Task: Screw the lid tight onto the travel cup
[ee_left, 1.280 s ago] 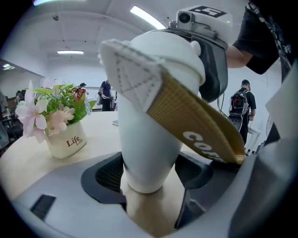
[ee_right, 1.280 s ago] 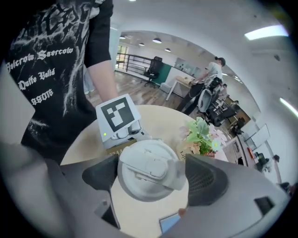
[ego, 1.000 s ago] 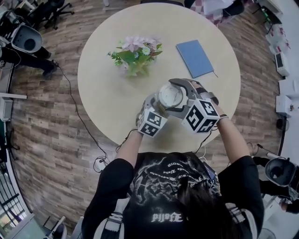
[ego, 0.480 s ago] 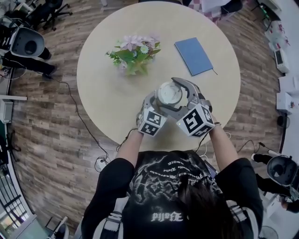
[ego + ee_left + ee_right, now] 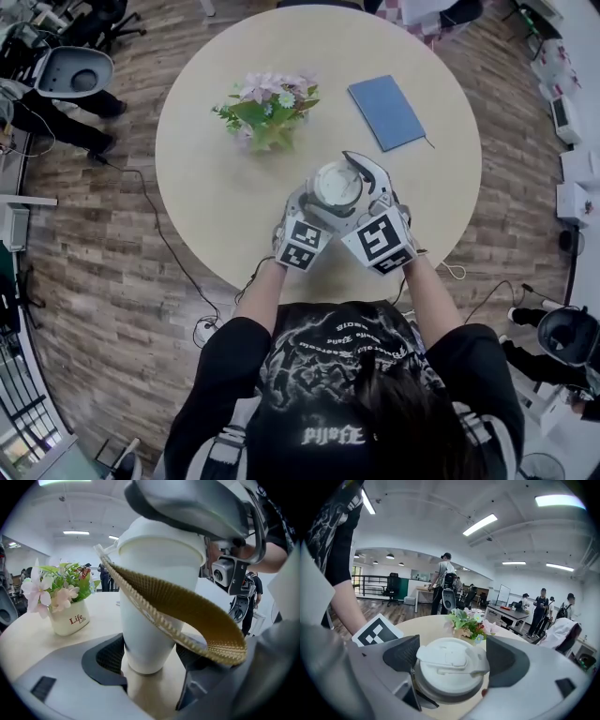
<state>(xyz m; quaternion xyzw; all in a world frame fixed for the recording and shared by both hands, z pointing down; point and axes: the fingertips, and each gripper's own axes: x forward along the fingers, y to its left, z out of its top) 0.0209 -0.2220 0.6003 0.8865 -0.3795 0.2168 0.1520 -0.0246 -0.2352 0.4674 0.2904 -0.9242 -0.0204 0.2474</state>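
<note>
A white travel cup stands on the round table, a brown woven strap hanging from its top. My left gripper is shut on the cup's lower body, a dark pad pressed against each side. The white lid sits on the cup's mouth, and my right gripper is shut on it from above. In the head view the lid shows between the right gripper's grey jaws. There the left gripper reaches in from the near left.
A pot of pink flowers stands on the table beyond the cup to the left, and a blue notebook lies at the far right. The table's near edge runs just under my hands. People stand in the room behind.
My right gripper has swung round the lid, its marker cube moving left and toward me. The cup and the left gripper have stayed in place.
</note>
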